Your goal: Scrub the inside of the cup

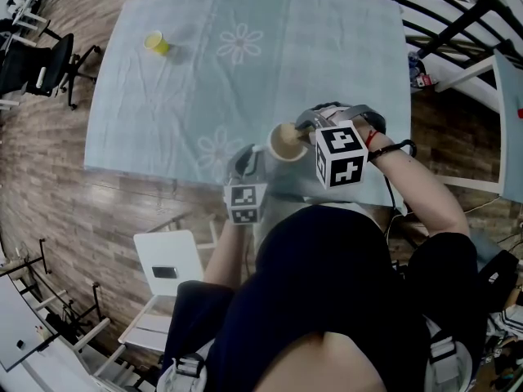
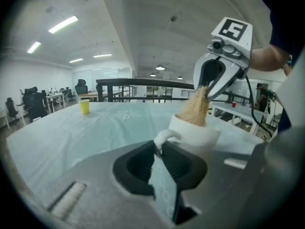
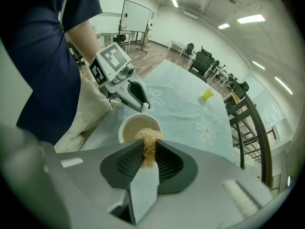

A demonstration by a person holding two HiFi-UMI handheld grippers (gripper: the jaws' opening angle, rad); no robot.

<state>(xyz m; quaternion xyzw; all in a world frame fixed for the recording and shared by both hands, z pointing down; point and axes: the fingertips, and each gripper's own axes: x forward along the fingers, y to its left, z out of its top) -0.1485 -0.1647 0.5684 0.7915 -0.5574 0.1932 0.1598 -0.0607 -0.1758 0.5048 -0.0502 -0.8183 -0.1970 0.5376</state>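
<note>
A white cup (image 1: 286, 142) with a tan inside stands at the near edge of the table (image 1: 204, 96). My left gripper (image 1: 252, 157) is shut on the cup's handle (image 2: 163, 138), which shows between the pads in the left gripper view. My right gripper (image 1: 306, 132) is shut on a tan fibrous scrubber (image 3: 146, 142). It holds the scrubber over the cup's rim, with the tuft (image 2: 196, 109) reaching down into the cup (image 2: 199, 133). In the right gripper view the cup (image 3: 138, 126) sits just past the jaws, and the left gripper (image 3: 137, 95) is behind it.
A small yellow cup (image 1: 156, 42) stands at the table's far left, also seen as the yellow cup (image 2: 84, 106) and yellow cup (image 3: 207, 95). A pale flowered cloth covers the table. A white chair (image 1: 167, 272) is at my near left, and railings (image 1: 458, 23) at the right.
</note>
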